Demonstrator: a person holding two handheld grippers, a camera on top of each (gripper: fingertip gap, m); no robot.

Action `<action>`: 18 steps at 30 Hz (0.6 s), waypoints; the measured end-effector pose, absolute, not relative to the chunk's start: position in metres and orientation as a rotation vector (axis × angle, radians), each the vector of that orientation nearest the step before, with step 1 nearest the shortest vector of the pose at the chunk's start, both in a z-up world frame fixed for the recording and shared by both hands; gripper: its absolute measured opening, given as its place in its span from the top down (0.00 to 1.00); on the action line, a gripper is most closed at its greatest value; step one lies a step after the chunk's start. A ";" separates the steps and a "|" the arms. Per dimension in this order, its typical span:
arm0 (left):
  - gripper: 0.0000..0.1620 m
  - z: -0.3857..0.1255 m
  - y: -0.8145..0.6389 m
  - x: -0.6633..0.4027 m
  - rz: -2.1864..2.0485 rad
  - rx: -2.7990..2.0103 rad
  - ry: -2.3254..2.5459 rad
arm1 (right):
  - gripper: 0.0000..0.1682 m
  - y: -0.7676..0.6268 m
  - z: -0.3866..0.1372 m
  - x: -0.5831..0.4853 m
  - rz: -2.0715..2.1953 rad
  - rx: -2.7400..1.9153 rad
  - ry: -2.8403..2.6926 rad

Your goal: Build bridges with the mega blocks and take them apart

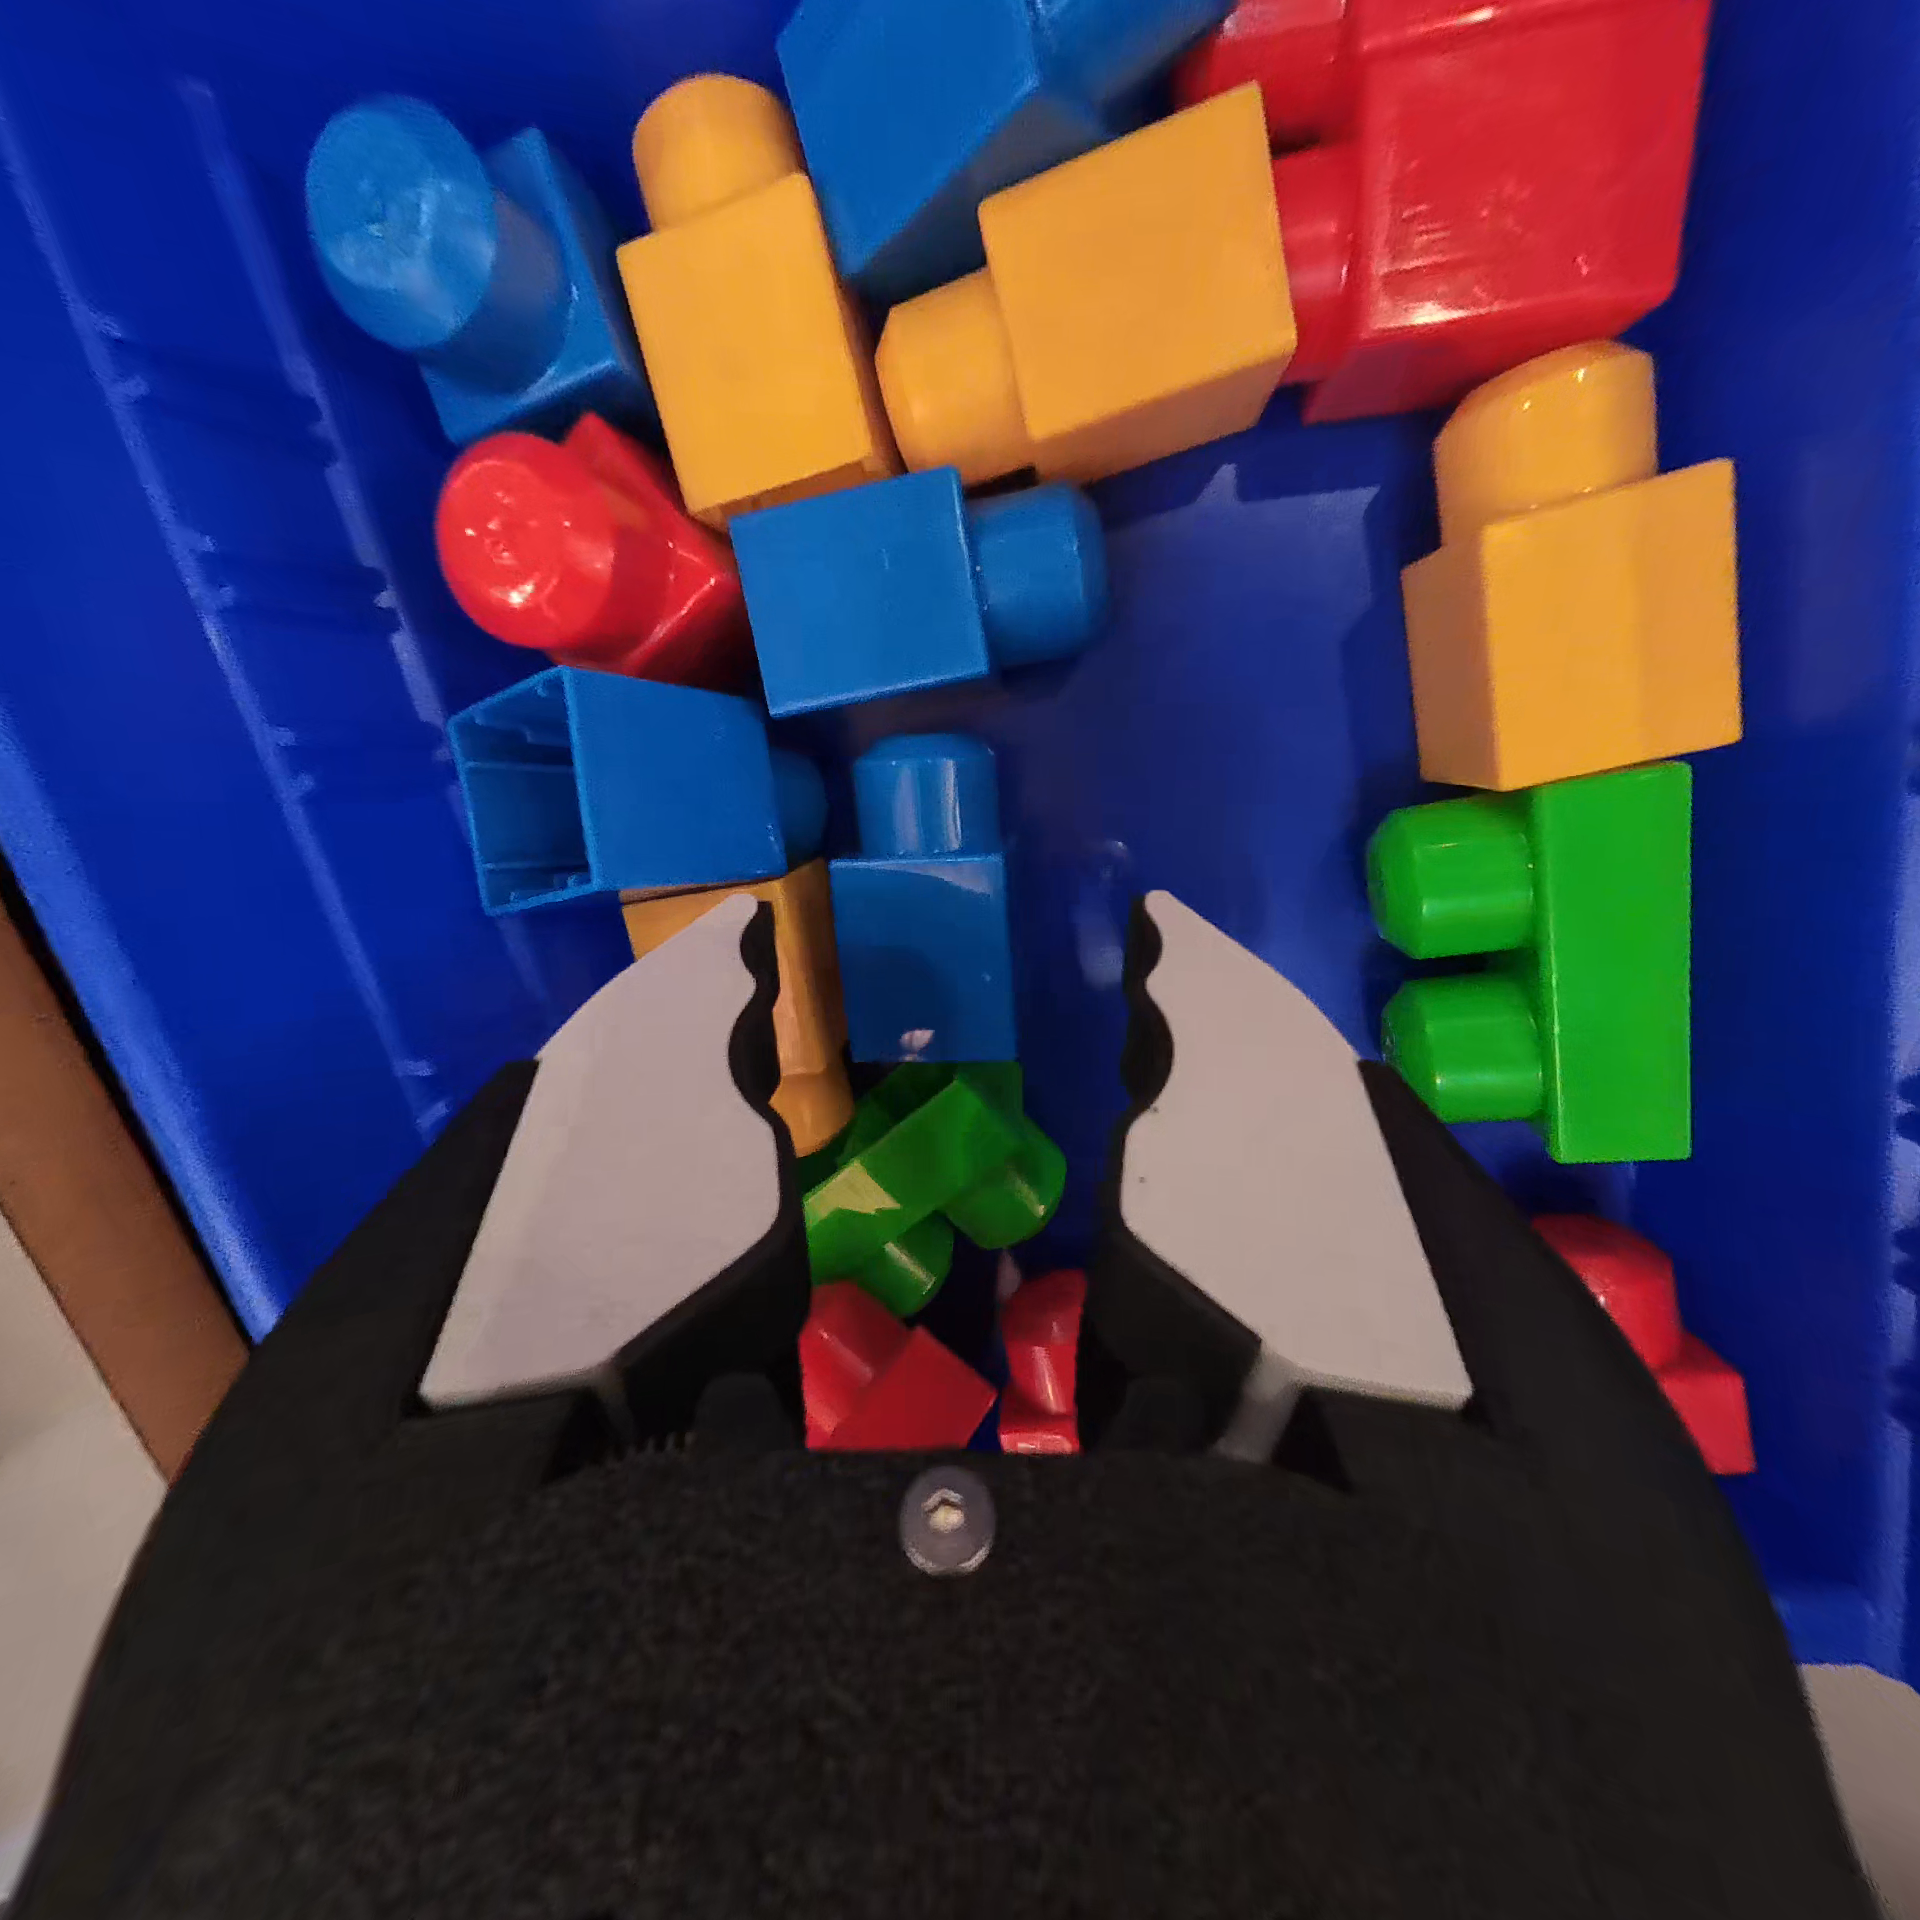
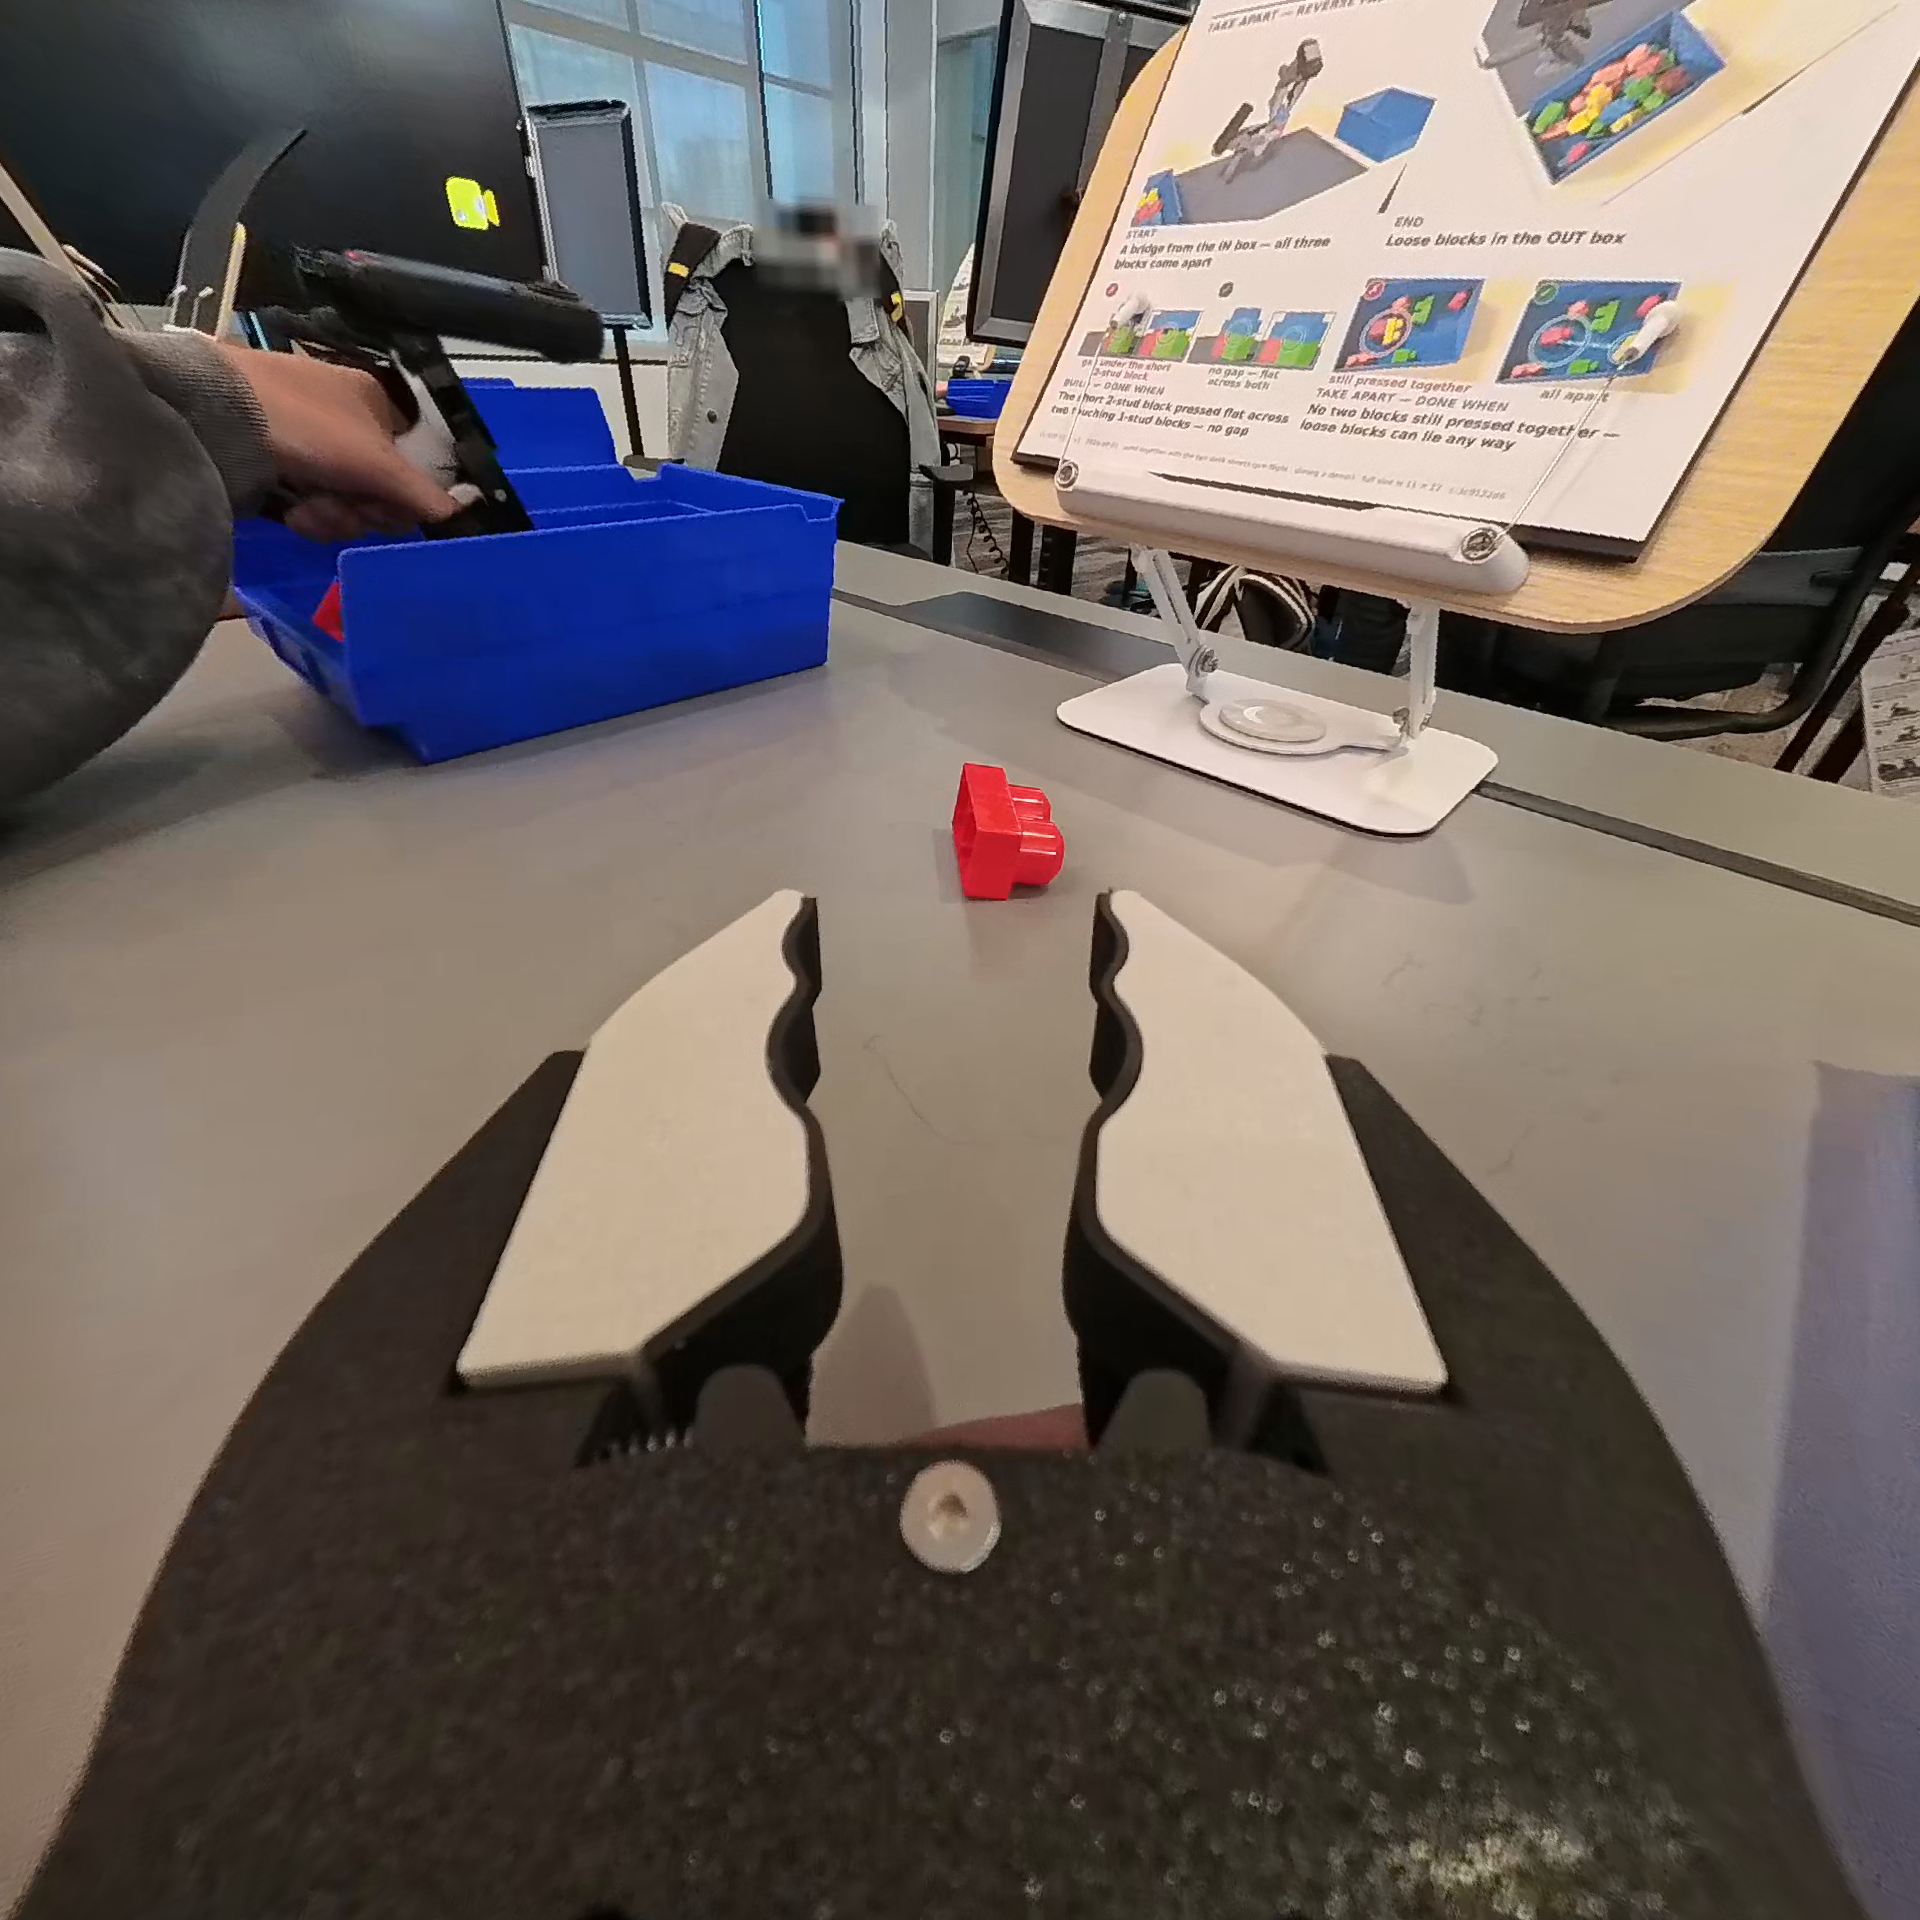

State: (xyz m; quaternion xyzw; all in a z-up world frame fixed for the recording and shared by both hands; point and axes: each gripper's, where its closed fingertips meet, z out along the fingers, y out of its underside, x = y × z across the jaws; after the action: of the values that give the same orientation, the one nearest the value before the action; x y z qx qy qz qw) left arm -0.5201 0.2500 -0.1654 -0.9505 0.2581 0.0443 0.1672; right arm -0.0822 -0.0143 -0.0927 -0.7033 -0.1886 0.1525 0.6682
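Blocks [image 1: 873,592] glossy moulded plastic (big red one [image 1: 1496,187] scuffed). Bin [image 1: 208,623] smooth blue plastic. My gripper bodies [image 2: 935,1714] rough black grain, finger plates [image 2: 665,1132] matt grey. Table [image 2: 416,935] smooth, faintly reflective. Stand board [image 2: 1766,468] wood-look.

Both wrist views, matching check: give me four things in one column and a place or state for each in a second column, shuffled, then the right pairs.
Things:
1. left hand-held gripper
2. right hand-held gripper
3. red two-stud block
4. green two-stud block

Places or states:
A. lies alone on the grey table
B. open, over the bare table, nothing between its fingers
C. open, lowered into the blue bin over a blue one-stud block
D. lies in the bin just below a yellow one-stud block

Pairs: 1-C, 2-B, 3-A, 4-D
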 end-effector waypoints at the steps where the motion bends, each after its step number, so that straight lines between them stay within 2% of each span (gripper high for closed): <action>1: 0.58 -0.167 0.250 -0.520 0.153 -2.704 0.744 | 0.70 -0.014 -0.093 -0.083 0.346 -1.586 -0.428; 3: 0.55 -0.169 0.248 -0.516 0.195 -2.701 0.770 | 0.70 -0.015 -0.093 -0.083 0.353 -1.585 -0.435; 5: 0.57 -0.169 0.247 -0.511 0.197 -2.681 0.782 | 0.70 -0.015 -0.093 -0.084 0.357 -1.584 -0.436; 8: 0.69 -0.178 0.238 -0.501 0.117 -2.711 0.806 | 0.71 -0.016 -0.092 -0.084 0.363 -1.577 -0.440; 10: 0.69 -0.188 0.233 -0.498 0.065 -2.741 0.800 | 0.71 -0.017 -0.092 -0.085 0.368 -1.574 -0.445; 11: 0.76 -0.186 0.234 -0.497 0.032 -2.728 0.773 | 0.71 -0.017 -0.092 -0.085 0.369 -1.573 -0.446; 15: 0.78 -0.187 0.228 -0.499 -0.036 -2.771 0.766 | 0.71 -0.017 -0.092 -0.085 0.371 -1.574 -0.447; 18: 0.78 -0.166 0.225 -0.498 -0.085 -2.720 0.754 | 0.71 -0.017 -0.092 -0.085 0.372 -1.573 -0.445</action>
State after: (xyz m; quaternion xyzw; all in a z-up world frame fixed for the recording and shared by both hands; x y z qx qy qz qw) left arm -0.4978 0.2254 -0.1659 -0.9511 0.2635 -0.0299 0.1581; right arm -0.0848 -0.0167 -0.0915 -0.6976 -0.1973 0.1650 0.6687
